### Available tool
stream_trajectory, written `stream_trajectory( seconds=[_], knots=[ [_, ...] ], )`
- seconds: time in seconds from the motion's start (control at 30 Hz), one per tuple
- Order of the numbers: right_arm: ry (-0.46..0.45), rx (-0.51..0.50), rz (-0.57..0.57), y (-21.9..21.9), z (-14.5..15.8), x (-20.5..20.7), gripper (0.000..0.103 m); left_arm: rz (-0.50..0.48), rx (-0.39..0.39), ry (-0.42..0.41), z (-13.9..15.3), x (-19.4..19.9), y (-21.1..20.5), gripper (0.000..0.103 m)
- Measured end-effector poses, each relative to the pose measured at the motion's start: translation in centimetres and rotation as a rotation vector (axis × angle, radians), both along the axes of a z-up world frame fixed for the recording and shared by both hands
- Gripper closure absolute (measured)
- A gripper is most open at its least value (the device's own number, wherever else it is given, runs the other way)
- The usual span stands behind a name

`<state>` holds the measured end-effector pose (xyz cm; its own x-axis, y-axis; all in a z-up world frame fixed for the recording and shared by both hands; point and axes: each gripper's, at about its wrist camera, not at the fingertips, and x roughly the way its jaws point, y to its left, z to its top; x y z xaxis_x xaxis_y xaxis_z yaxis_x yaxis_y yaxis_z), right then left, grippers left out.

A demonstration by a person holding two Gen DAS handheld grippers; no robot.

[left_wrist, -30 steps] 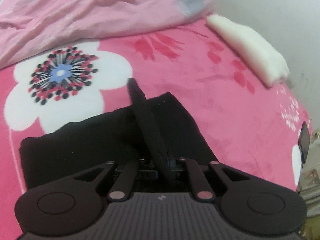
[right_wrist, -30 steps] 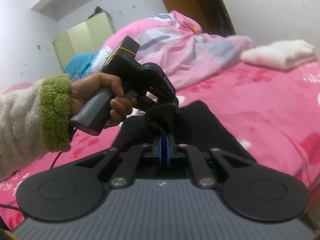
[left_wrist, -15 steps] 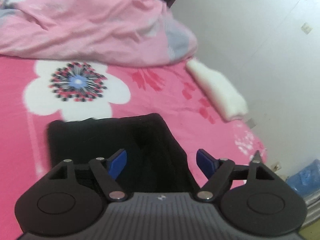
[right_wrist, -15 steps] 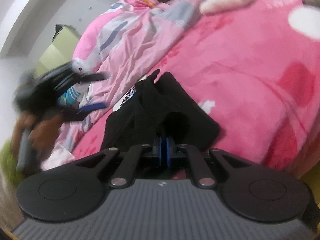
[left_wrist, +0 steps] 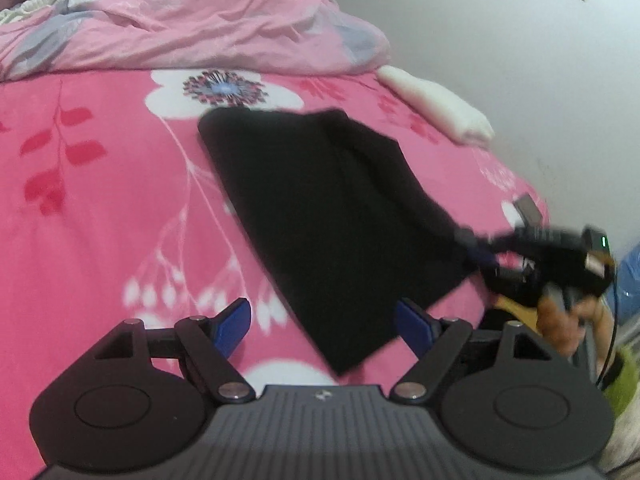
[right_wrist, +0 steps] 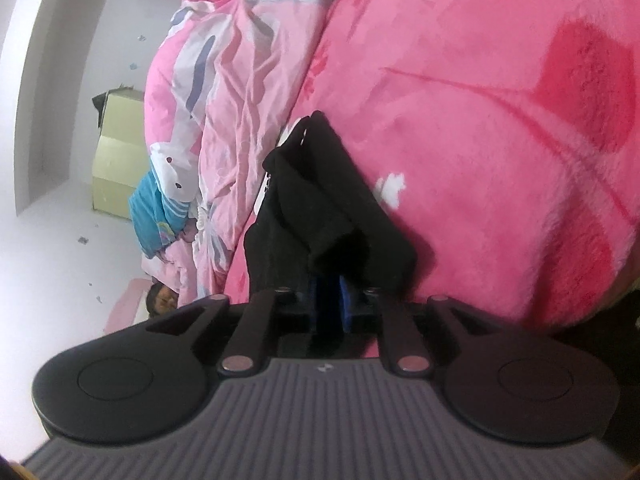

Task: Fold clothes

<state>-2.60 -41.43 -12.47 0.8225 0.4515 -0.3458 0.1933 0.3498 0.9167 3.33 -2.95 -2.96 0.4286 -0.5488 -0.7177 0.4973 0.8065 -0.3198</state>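
- Since a second ago, left gripper [left_wrist: 322, 322] has let go of the garment [left_wrist: 328, 216]; its jaws stand wide apart.
- Right gripper [right_wrist: 330, 300] pinches the garment's corner at 4 o'clock.
- Garment lies on the blanket [left_wrist: 100, 200].

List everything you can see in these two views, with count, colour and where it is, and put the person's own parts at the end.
black garment: one, black, folded flat on the blanket.
blanket: one, pink with white flowers, covering the bed.
quilt: one, pale pink, bunched at the far end.
white cloth: one, white, folded by the wall.
cabinet: one, pale yellow, against the far wall.
left gripper: black with blue pads, open above the garment's near edge.
right gripper: black, shut on the garment's corner.
hand: one, holding the right gripper's handle.
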Motion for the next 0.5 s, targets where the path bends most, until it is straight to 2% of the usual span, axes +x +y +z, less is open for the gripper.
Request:
stream_trajectory(
  seconds=[0.07, 0.13, 0.3, 0.33, 0.4, 0.5],
  knots=[
    [-0.007, 0.021, -0.022, -0.4, 0.3, -0.2, 0.079, -0.001, 0.006, -0.013, -0.7, -0.8, -0.3, 0.023],
    [-0.011, 0.017, -0.040, -0.8, 0.5, -0.5, 0.077, -0.007, 0.003, -0.025, -1.1, -1.2, -0.7, 0.023],
    [-0.006, -0.002, -0.021, -1.1, 0.3, -0.1, 0.077, -0.004, 0.025, -0.042, -2.0, -1.4, -1.9, 0.024],
    [-0.007, -0.015, -0.015, -1.1, 0.4, -0.1, 0.080, 0.002, 0.032, -0.044, -2.1, -1.4, -2.0, 0.025],
    [-0.018, -0.067, -0.016, -1.1, 0.8, -0.2, 0.098, 0.009, 0.039, -0.043, -2.3, -1.5, -2.2, 0.025],
    [-0.065, -0.126, -0.026, -1.4, 1.5, -1.0, 0.100, 0.007, 0.051, -0.044, -2.5, -1.5, -2.4, 0.025]
  ],
)
